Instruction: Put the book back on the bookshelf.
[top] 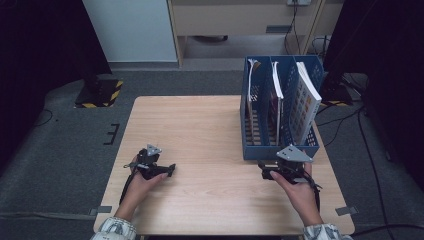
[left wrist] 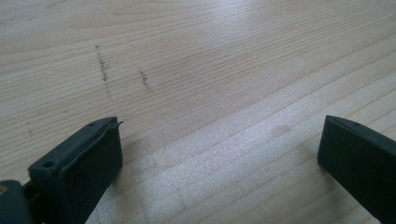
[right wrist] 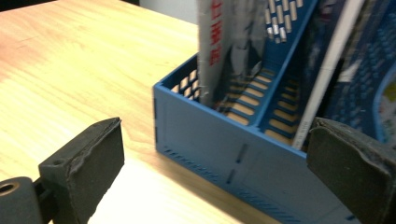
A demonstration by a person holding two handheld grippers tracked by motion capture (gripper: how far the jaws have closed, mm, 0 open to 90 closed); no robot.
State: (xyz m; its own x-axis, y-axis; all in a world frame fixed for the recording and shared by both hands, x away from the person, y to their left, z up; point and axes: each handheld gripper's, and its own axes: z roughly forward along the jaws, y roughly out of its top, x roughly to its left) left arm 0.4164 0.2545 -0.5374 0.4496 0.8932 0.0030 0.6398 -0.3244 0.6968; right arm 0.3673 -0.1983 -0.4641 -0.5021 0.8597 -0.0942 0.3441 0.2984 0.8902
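A blue file rack (top: 260, 152) stands at the right of the wooden table (top: 200, 130), with three slots. A thin book (top: 251, 80) is in the left slot, another book (top: 276, 95) in the middle, and a thick white-covered book (top: 305, 102) leans in the right one. My right gripper (top: 263, 171) rests on the table just in front of the rack. In the right gripper view it (right wrist: 215, 163) is open, facing the rack's front wall (right wrist: 210, 135) and a grey book (right wrist: 217, 42). My left gripper (top: 170, 171) lies at the table's front left and is open (left wrist: 219, 154) over bare wood (left wrist: 210, 56).
On the grey floor, a black stand base with yellow-black stripes (top: 97, 92) sits left of the table. Cables (top: 345, 115) trail on the floor at the right. A light wooden cabinet (top: 240, 20) stands behind.
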